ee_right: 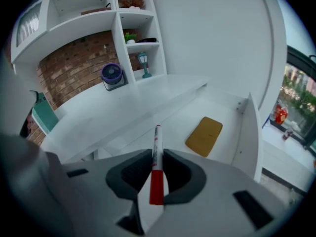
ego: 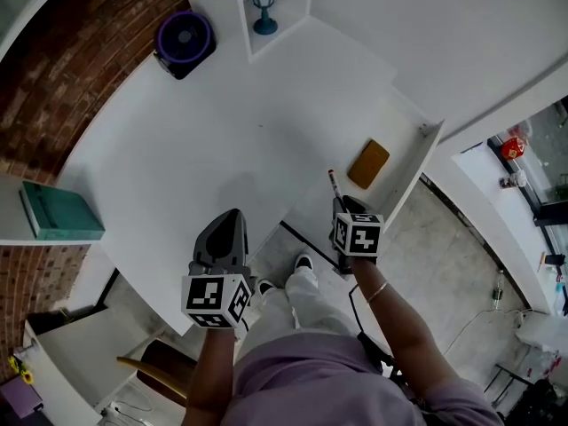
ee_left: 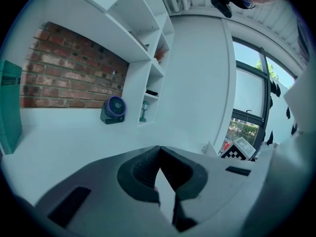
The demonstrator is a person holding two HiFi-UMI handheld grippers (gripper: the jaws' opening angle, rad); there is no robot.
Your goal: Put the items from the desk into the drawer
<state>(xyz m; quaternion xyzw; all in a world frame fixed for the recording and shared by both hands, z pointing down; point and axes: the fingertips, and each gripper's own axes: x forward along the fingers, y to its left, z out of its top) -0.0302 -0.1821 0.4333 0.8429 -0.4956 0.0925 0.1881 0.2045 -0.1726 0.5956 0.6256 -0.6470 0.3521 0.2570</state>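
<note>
Purple fan (ego: pixel 185 38), blue lantern (ego: pixel 264 7), perhaps a teal book (ego: pixel 60 211)

Right gripper (ee_right: pixel 157 157) jaws clamped on red-capped marker (ee_right: pixel 157 141), over open white drawer (ee_right: pixel 248 127), tan pad (ee_right: pixel 204 136) lying inside

1. The left gripper (ego: pixel 232 216) has a grey shell and dark ribbed pads (ee_left: pixel 140 174).
2. It and the right gripper (ego: pixel 344 206) each carry a cube (ego: pixel 216 300) with black and white square markers.
3. The person wears a lilac shirt (ego: pixel 337 371), pale trousers (ego: pixel 293 304) and a thin bracelet (ego: pixel 377 293).
</note>
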